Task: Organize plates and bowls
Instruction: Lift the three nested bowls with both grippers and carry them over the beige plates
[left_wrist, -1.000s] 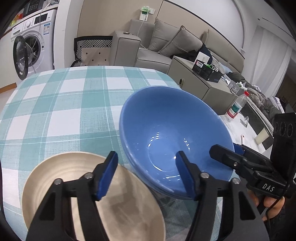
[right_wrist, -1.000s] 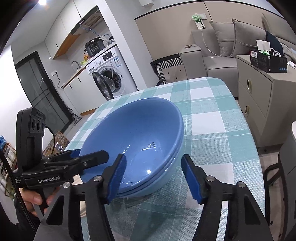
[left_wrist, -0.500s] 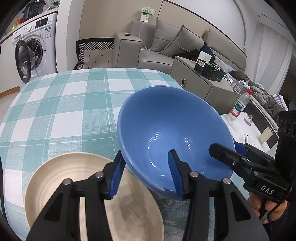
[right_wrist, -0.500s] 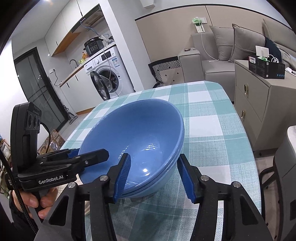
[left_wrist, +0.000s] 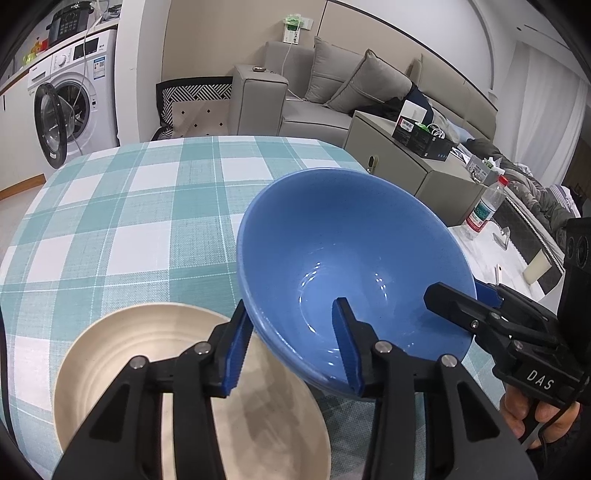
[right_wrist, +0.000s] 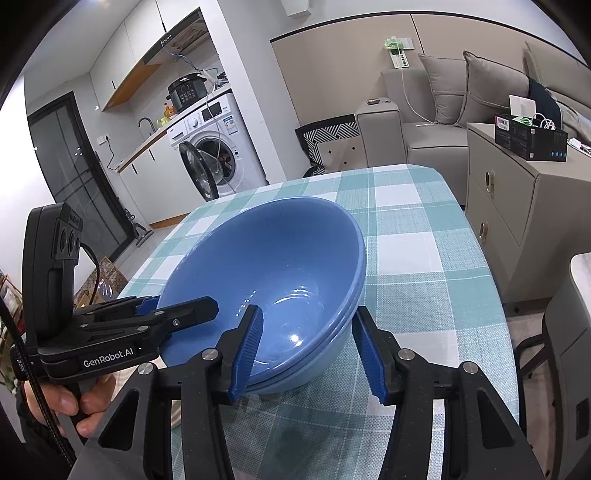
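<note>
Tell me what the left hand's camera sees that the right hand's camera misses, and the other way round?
Only the left wrist view shows the cream plate beside the blue bowl, and a water bottle on a side table.

Only the right wrist view shows that the blue bowl sits nested in a second blue bowl, and the kitchen counter with its faucet.

Both show the blue bowl, the checked tablecloth, the washing machine, the sofa, and the left gripper and right gripper straddling the bowl's rim, the left closing.
</note>
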